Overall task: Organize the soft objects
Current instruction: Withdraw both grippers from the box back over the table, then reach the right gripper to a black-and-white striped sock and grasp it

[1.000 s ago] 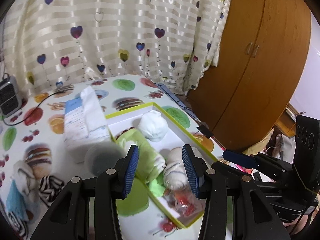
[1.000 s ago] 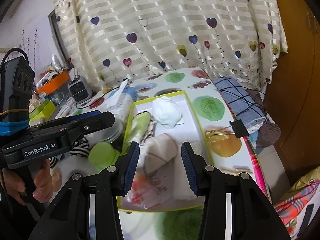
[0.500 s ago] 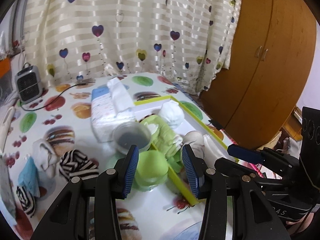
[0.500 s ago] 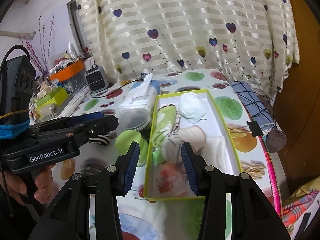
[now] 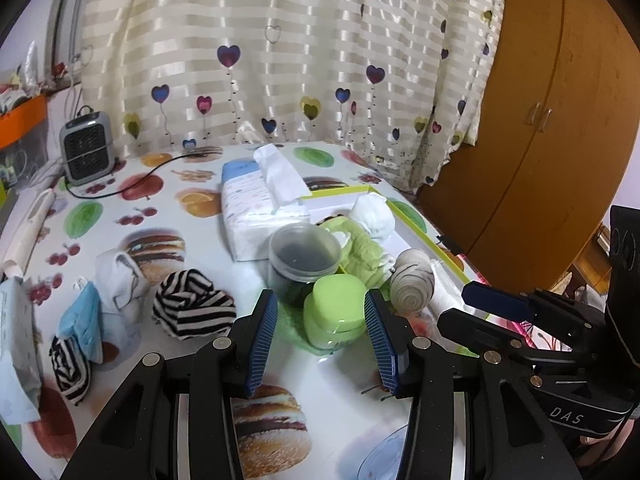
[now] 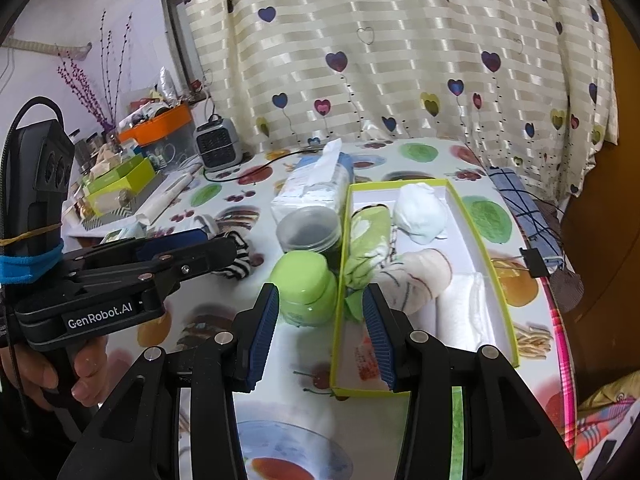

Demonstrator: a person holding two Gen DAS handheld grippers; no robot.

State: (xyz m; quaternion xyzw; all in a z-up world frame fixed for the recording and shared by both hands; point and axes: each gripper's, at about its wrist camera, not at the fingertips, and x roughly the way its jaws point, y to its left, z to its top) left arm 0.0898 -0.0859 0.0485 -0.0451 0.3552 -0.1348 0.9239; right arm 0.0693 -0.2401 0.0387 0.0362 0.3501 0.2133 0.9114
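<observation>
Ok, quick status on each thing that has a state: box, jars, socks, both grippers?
Box: open, socks inside.
Green-lidded jar: lid on, upright.
Dark jar: lid on, upright.
Striped sock: bundled, loose on the table.
Left gripper: open, empty.
Right gripper: open, empty.

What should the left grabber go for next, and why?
Probably swing the open, empty left gripper left toward the black-and-white striped sock bundle. It lies loose on the table, outside the yellow-edged box where rolled socks already sit, and it looks nearest to those fingers.
</observation>
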